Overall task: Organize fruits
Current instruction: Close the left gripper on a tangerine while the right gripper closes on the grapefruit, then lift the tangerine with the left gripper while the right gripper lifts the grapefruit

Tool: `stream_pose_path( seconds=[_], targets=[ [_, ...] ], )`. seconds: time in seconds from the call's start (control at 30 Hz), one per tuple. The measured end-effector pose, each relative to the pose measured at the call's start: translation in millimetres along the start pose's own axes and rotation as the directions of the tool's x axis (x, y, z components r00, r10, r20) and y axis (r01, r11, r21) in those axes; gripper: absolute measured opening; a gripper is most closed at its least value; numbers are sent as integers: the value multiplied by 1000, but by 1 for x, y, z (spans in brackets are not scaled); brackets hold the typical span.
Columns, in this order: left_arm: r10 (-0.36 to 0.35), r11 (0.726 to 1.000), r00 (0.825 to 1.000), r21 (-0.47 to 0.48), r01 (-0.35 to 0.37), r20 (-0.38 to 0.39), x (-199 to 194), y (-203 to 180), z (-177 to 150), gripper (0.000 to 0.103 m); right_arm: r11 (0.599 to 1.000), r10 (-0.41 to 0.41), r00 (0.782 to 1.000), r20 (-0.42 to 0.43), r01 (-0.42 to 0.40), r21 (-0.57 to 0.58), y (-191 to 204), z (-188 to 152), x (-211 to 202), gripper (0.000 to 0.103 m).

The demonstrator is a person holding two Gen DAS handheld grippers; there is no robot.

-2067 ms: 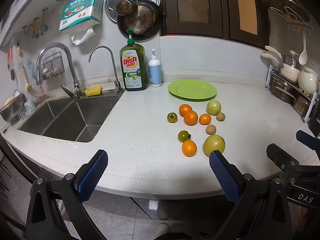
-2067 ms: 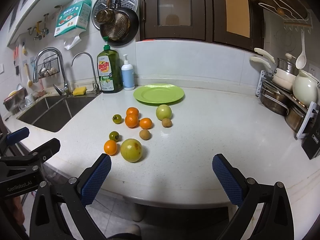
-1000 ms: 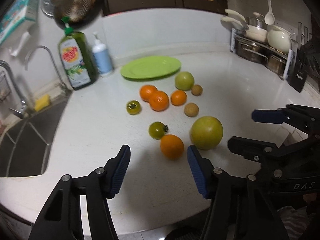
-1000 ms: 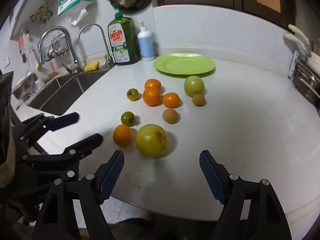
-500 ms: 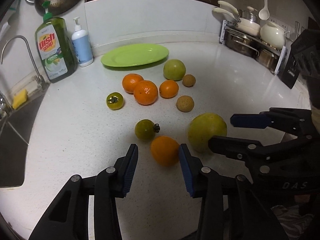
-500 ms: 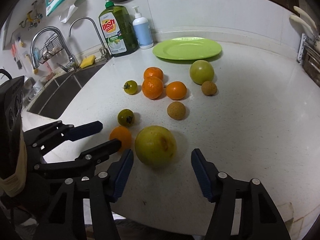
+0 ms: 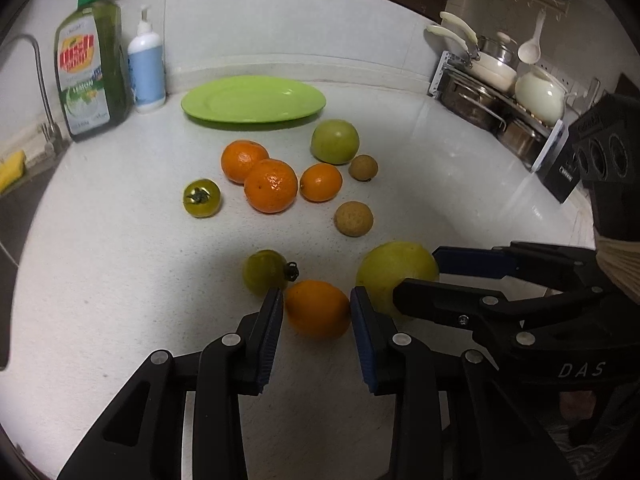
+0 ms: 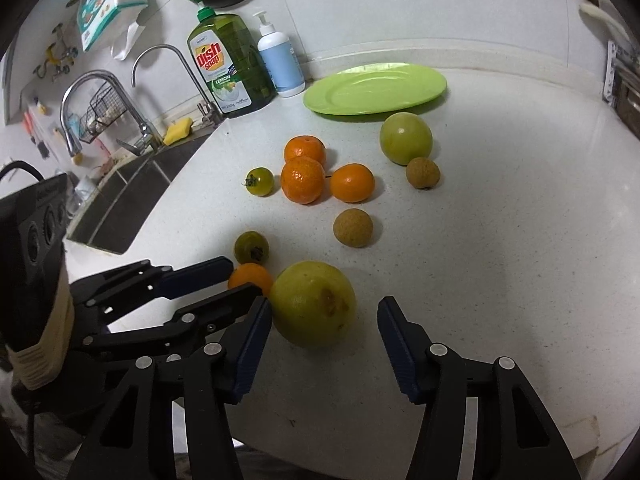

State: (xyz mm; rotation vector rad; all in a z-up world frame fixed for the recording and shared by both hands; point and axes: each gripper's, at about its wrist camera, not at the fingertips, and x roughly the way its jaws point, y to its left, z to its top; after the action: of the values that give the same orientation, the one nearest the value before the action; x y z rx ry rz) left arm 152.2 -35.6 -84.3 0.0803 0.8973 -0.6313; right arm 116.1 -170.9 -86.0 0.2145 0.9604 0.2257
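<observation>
Several fruits lie on the white counter (image 7: 120, 280). My left gripper (image 7: 316, 296) is closing, and its blue pads touch both sides of the near orange (image 7: 316, 312). My right gripper (image 8: 325, 308) straddles the big yellow-green fruit (image 8: 314, 304) and is closing. Its left pad touches the fruit, while the right pad stands apart from it. Further back lie three oranges (image 7: 271, 185), two green tomatoes (image 7: 202, 198), two brown round fruits (image 7: 354, 218) and a green apple (image 7: 335, 141). The green plate (image 7: 252, 100) behind them holds nothing.
A green dish soap bottle (image 7: 90, 68) and a white pump bottle (image 7: 146, 68) stand at the back left by the sink (image 8: 120, 208) and taps. A rack of pots (image 7: 492, 92) fills the back right. The counter edge runs just under both grippers.
Both grippers came forward and down onto the near fruits while their jaws narrowed. The left now brackets the orange, the right the big yellow-green fruit.
</observation>
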Motion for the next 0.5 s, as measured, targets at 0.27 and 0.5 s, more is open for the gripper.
stream_pose_path(
  seconds=[0.27,0.5],
  targets=[
    [-8,997,1000,-71,7,-18,2,5,2,34,995,82,996,-33,-80,67,-9,4,10,56],
    [9,997,1000,-81,-10,-19,3,4,4,34,985,143,989,-42,-138,99,-11,5,17,48]
  ],
)
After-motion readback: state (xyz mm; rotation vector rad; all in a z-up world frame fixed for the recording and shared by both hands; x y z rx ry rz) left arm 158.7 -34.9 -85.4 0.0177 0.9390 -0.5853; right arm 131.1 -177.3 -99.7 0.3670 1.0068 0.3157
